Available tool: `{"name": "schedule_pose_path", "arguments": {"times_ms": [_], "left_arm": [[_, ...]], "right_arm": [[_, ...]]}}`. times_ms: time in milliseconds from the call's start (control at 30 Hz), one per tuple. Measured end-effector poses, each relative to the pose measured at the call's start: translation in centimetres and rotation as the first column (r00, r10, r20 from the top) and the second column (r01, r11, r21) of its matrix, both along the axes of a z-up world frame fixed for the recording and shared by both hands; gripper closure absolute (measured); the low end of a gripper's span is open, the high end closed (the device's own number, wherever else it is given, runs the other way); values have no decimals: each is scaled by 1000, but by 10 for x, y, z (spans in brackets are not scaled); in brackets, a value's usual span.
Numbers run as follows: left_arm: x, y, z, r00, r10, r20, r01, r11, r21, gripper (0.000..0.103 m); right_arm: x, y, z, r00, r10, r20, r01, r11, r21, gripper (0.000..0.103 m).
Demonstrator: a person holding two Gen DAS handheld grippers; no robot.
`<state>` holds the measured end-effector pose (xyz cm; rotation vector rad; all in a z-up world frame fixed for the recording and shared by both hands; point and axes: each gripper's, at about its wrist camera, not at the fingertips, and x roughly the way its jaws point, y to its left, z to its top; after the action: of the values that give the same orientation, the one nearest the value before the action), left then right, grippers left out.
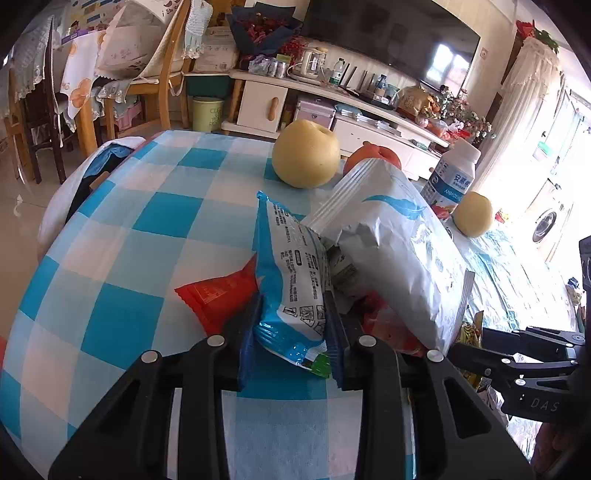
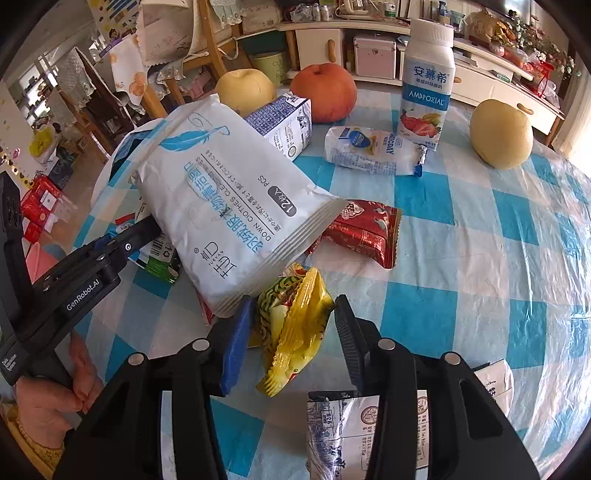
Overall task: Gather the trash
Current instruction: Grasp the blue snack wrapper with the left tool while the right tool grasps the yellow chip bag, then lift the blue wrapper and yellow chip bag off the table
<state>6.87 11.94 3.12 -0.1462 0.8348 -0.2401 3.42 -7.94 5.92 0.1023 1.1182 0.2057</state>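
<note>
Daylight is pouring in hard from the right, and both fisheye views are bending at the edges.

In the left wrist view the window side (image 1: 554,155) is blowing out to near white, washing over the washing machine (image 1: 546,221) and glaring off the clear plastic sheet (image 1: 491,266) on the checked tablecloth (image 1: 122,258); the television (image 1: 391,33) is reflecting a bright window patch. Soft shadows are falling leftward under the pear (image 1: 306,153). In the right wrist view the tablecloth (image 2: 480,229) is staying evenly bright and sharp, plastic glinting at far right. Corners are vignetting to black, straight furniture lines are curving, and the background is looking slightly soft.
</note>
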Motion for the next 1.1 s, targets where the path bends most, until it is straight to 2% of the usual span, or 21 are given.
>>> {"name": "schedule_pose_path", "arguments": {"times_ms": [67, 300, 533, 733, 1100], "left_arm": [[-3, 0, 1, 1000, -3, 0, 3, 1000, -6, 72], [-16, 6, 6, 1000, -9, 11, 9, 1000, -29, 78], [-36, 18, 13, 1000, -11, 30, 12, 999, -45, 82], [-59, 30, 18, 999, -16, 39, 17, 999, -48, 83], [-84, 51, 28, 998, 11, 60, -7, 997, -74, 87]], "right_arm": [[-1, 1, 0, 1000, -1, 0, 1, 1000, -15, 62], [-8, 1, 3, 1000, -5, 3, 5, 1000, -26, 67], [-21, 7, 13, 999, 18, 34, -17, 1000, -26, 78], [-37, 22, 20, 996, 58, 63, -55, 997, -53, 80], [-67, 39, 34, 992, 70, 103, -69, 997, -17, 81]]}}
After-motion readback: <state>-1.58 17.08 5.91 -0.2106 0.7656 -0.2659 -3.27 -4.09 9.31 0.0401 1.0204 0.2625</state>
